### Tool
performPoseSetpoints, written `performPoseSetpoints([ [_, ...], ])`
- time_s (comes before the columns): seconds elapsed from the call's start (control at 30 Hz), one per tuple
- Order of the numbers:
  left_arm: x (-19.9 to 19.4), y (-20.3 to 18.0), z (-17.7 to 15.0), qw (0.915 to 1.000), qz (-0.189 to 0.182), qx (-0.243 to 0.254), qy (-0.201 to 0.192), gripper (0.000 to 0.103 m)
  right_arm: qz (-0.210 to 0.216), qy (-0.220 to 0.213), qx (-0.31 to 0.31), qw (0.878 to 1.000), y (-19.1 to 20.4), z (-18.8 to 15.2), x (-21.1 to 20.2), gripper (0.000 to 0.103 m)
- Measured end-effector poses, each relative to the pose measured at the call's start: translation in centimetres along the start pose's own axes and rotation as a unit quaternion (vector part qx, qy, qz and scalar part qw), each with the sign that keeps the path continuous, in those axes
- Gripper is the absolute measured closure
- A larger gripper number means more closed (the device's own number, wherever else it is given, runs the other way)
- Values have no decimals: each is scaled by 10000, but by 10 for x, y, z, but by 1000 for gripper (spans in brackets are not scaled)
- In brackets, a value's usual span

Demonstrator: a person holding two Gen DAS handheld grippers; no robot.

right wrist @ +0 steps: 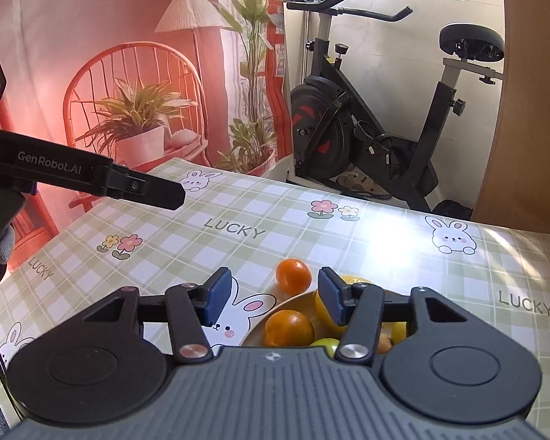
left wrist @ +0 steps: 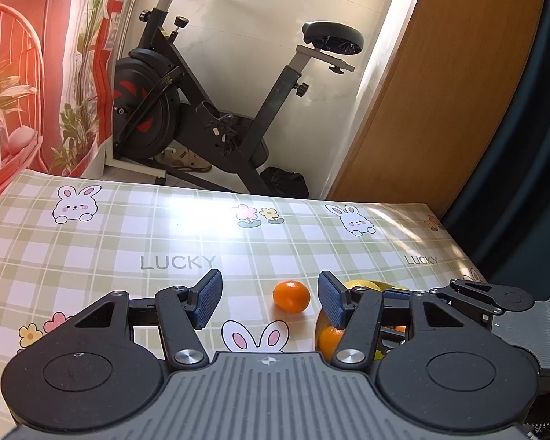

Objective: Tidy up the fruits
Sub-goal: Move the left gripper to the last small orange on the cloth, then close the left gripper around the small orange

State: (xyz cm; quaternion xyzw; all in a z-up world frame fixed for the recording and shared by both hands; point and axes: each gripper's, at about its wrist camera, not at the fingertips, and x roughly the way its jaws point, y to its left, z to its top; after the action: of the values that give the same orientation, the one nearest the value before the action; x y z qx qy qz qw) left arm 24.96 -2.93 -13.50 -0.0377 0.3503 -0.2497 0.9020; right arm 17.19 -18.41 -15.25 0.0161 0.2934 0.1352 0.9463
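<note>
left gripper (left wrist: 269, 302) jaws apart, empty | right gripper (right wrist: 275, 299) same | loose mandarin (left wrist: 291, 296) on tablecloth (left wrist: 128, 242) | plate (right wrist: 255, 333) fruit clear only in right view

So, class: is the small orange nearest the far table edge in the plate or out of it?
Out. The small orange lies on the tablecloth just beyond the plate, which holds the other fruit.
</note>
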Motion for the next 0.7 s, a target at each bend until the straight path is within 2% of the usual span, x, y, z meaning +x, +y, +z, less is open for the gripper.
performPoseSetpoints([
  [0.3,49,25,12,9990,-295,-190,280,47,-34,638,-363,9973,4,17,48,65],
  [0.7,99,47,11,9946,-700,-457,608,47,-160,1481,-602,9870,2,35,114,66],
])
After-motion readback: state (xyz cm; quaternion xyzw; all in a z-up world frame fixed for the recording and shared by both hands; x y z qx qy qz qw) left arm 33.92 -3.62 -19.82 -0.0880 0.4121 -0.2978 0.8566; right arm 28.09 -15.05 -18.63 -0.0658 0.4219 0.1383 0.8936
